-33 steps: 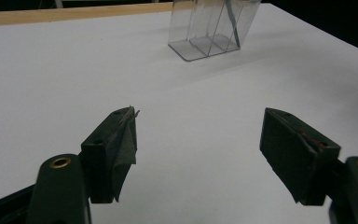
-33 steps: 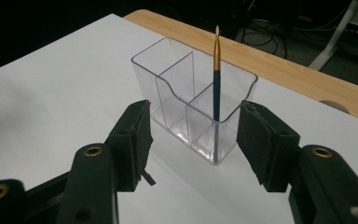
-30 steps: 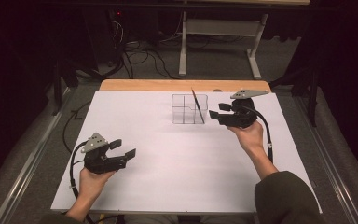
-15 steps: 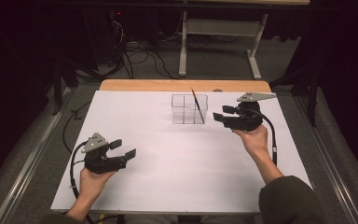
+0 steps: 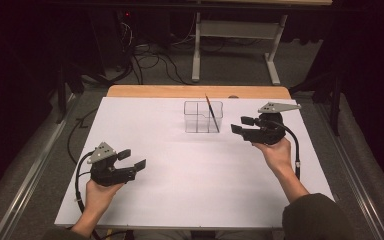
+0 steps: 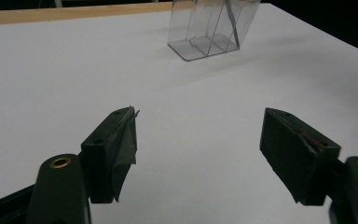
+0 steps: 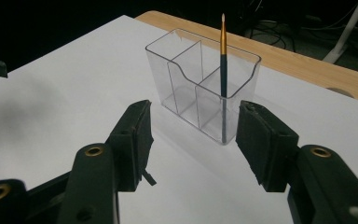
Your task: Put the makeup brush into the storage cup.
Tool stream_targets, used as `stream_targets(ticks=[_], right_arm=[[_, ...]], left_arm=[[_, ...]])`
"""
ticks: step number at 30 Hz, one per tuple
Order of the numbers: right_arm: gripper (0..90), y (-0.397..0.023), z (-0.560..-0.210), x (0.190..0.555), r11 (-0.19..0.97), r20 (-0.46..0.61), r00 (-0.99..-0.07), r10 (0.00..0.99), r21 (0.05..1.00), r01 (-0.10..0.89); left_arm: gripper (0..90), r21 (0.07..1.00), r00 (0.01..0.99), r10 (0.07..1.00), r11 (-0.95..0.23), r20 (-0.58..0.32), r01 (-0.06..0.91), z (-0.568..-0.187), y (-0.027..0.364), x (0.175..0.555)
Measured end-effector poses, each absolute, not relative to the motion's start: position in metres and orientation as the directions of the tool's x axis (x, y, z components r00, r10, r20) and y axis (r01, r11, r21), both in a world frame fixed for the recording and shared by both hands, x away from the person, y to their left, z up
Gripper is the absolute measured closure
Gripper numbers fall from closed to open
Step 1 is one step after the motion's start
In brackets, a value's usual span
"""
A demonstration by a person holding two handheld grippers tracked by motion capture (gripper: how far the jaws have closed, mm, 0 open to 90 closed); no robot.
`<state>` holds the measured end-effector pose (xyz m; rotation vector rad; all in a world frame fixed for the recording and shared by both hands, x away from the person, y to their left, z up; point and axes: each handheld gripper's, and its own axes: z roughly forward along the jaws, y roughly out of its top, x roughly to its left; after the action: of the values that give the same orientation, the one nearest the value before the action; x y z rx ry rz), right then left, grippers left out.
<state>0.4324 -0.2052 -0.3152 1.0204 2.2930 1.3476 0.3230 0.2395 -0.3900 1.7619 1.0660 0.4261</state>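
Seen from above, a white desk [image 5: 180, 200] fills the middle of the frame; at lower left, a hand holds the left tongs [image 5: 131, 160], jaws spread apart and empty, resting low over the bare white surface, well apart from everything else; in the left gripper view those jaws [image 6: 200, 149] stand wide with nothing between them. At upper centre stands a clear plastic organiser [image 5: 203, 117] with several compartments; a thin paintbrush [image 5: 211, 112] leans in its right-hand end, bristle tip up and dark handle down. Just right of it, at centre right, the right tongs [image 5: 241, 125] point toward the organiser, jaws released, holding nothing; in the right gripper view they [image 7: 193, 135] frame the near end of the organiser [image 7: 200, 88], with the paintbrush [image 7: 223, 70] between and beyond them. The brush looks light, stiff and slim, likely slippery on its lacquered handle; the best hold is probably mid-handle above the rim; the organiser seems light and easily tipped.
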Motion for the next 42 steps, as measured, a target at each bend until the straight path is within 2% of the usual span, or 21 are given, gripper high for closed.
stream_targets(ticks=[42], right_arm=[[46.6,-0.244,-0.323,0.409,0.253,0.130,-0.682,0.720,0.865,0.433]], left_arm=[[27.3,0.877,0.554,0.813,-0.122,-0.180,0.465,-0.390,0.239,0.322]])
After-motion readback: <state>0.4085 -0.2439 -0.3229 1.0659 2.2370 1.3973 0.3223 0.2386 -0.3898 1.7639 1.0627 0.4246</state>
